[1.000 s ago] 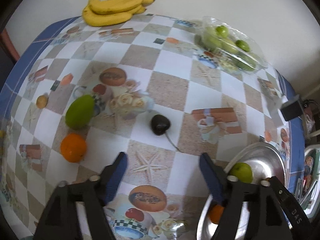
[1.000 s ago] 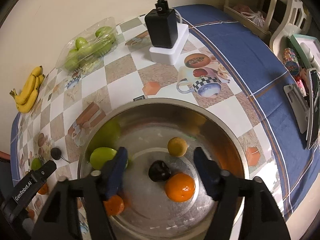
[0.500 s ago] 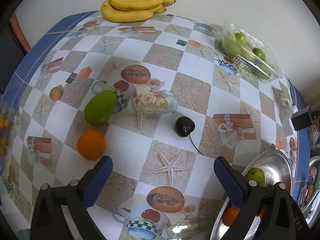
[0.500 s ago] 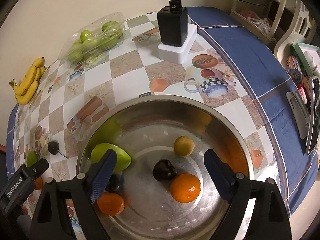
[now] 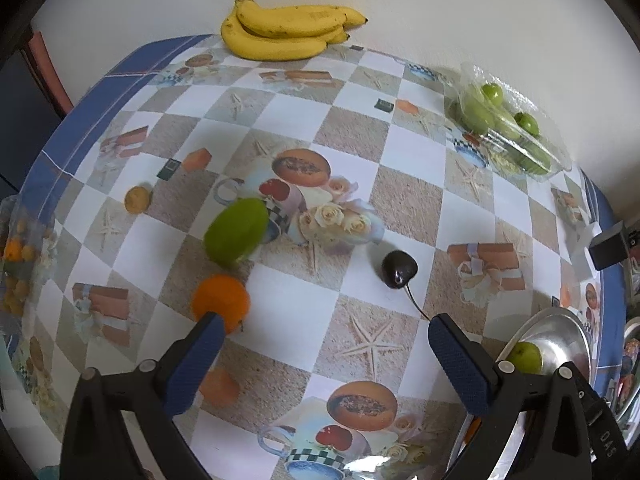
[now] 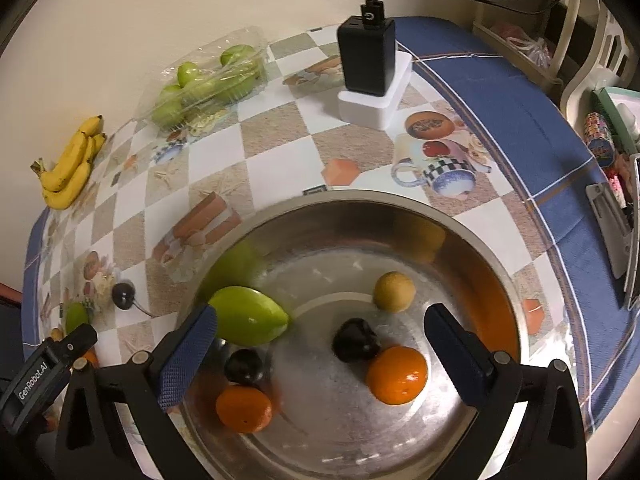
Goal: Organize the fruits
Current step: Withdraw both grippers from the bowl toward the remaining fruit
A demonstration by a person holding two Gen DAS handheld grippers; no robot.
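Observation:
In the left wrist view my left gripper [image 5: 320,344] is open and empty above the tablecloth. Ahead of it lie a dark cherry with a stem [image 5: 399,269], an orange [image 5: 221,302] by the left fingertip, a green mango [image 5: 236,231] and a small yellow fruit [image 5: 137,199]. In the right wrist view my right gripper [image 6: 318,330] is open and empty over the steel bowl [image 6: 494,236]. The bowl holds a green mango [image 6: 248,314], two oranges [image 6: 396,374], two dark fruits [image 6: 356,340] and a small yellow fruit [image 6: 394,291].
A banana bunch [image 5: 284,28] lies at the far edge by the wall. A clear box of green fruits [image 5: 504,128] sits at the back right. A black charger on a white box [image 6: 368,68] stands behind the bowl. A bag of small fruits [image 5: 16,264] lies at the left.
Both grippers opened wider. The left gripper drew back and turned left, so the table fruits shifted right in view. The right gripper rose slightly; a second dark fruit now shows in the bowl.

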